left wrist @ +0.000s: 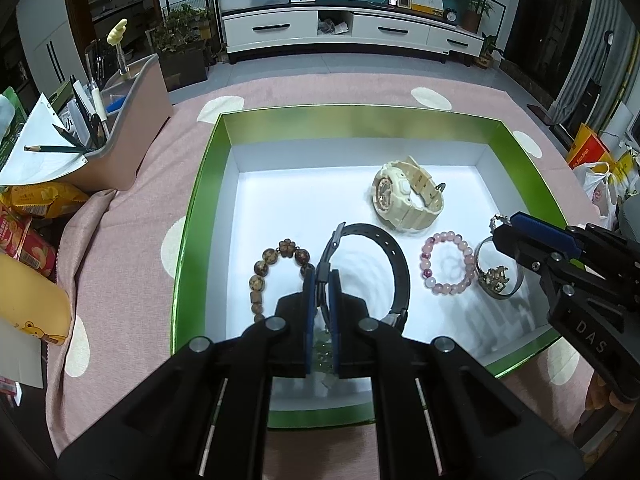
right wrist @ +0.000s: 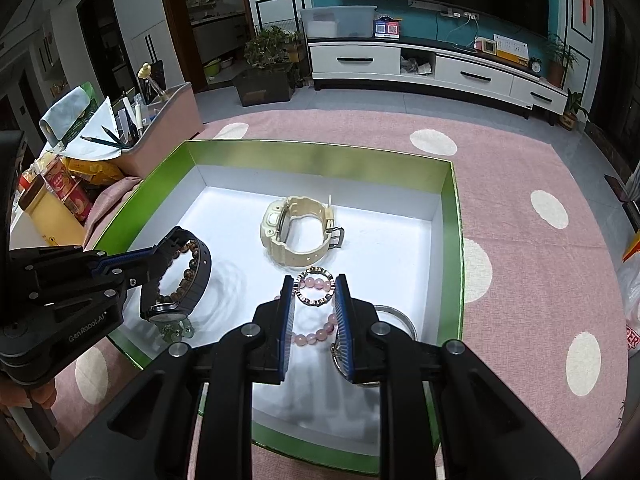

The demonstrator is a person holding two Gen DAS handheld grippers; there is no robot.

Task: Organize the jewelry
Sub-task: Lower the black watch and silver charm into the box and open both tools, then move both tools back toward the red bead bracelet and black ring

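Pink cloth-covered surface with pale dots, carrying a green-walled, white-floored box at the middle.
Pink organiser bin of pens and pencils at the far left, beside snack packets.
Inside the box, toward the back: cream watch, lying on its side, well apart from both tongs.
At the front left of the box floor: black watch, strap pinched edge-on between the pads of the left tongs, clamped together on it.
Just left of that strap: brown bead bracelet.
Under the left tongs: small green bead piece, partly hidden.
At the front right: pink bead bracelet, next to a silver bangle.
Right tongs clamped on a small metal-link ring bracelet, held upright between the blue pads above the pink beads.
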